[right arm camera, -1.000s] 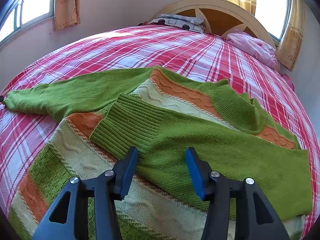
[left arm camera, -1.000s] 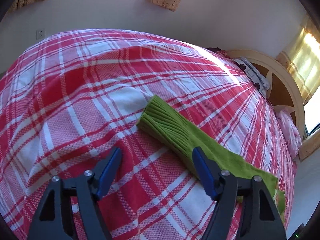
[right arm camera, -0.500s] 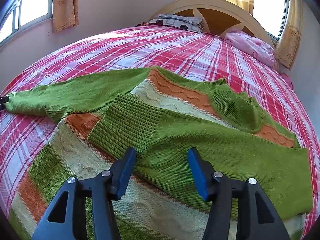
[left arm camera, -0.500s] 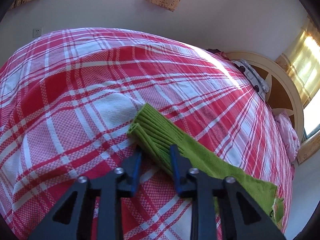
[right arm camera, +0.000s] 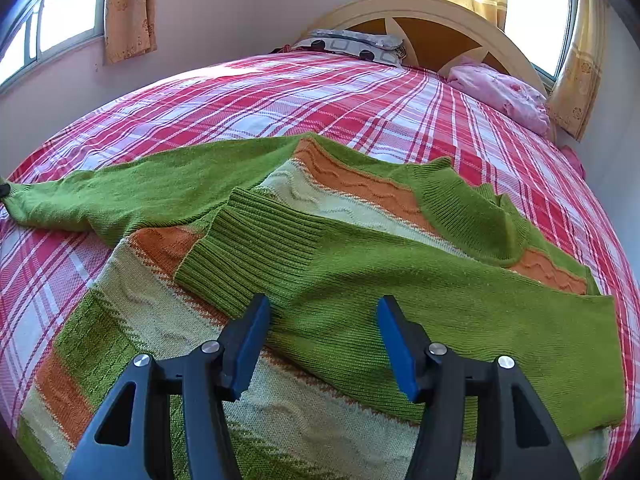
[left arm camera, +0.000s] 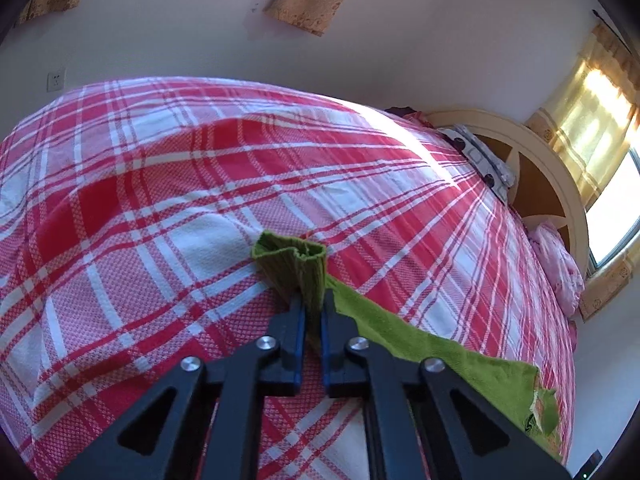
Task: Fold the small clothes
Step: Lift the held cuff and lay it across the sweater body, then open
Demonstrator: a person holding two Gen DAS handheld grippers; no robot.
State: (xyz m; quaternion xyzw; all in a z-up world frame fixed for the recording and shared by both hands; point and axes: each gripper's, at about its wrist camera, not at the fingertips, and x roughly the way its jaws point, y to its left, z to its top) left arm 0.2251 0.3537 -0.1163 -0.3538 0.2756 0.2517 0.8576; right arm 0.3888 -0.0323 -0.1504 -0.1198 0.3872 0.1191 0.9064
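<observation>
Left gripper (left arm camera: 311,312): jaws narrow, pinched on the ribbed cuff (left arm camera: 294,266) of the sweater's left sleeve (left arm camera: 432,350). Cuff bunches up above the blue pads, lifted off the bedspread (left arm camera: 160,208); sleeve trails near-right out of the grip.

Right gripper (right arm camera: 323,340): jaws wide apart, holding nothing, hovering just over the folded-in right sleeve (right arm camera: 360,280). Cannot tell if the pads touch the knit.

Sweater (right arm camera: 168,304): green with cream and orange stripes, lying flat on the near part of the bed, hem nearest in the right wrist view. Right sleeve lies across the body, ribbed cuff (right arm camera: 256,252) pointing left. Other sleeve (right arm camera: 132,196) stretches out to the far left, its end at the frame edge, where a dark bit that may be the other tool shows. Collar (right arm camera: 472,216) sits right of centre, further back.

Beyond the sweater: bare red-white plaid bedspread. Far end: patterned grey pillow (right arm camera: 352,44) left, pink pillow (right arm camera: 500,92) right, both against the arched headboard (right arm camera: 432,24). Behind that, curtains (right arm camera: 130,8) and windows (right arm camera: 536,12) on the wall.
</observation>
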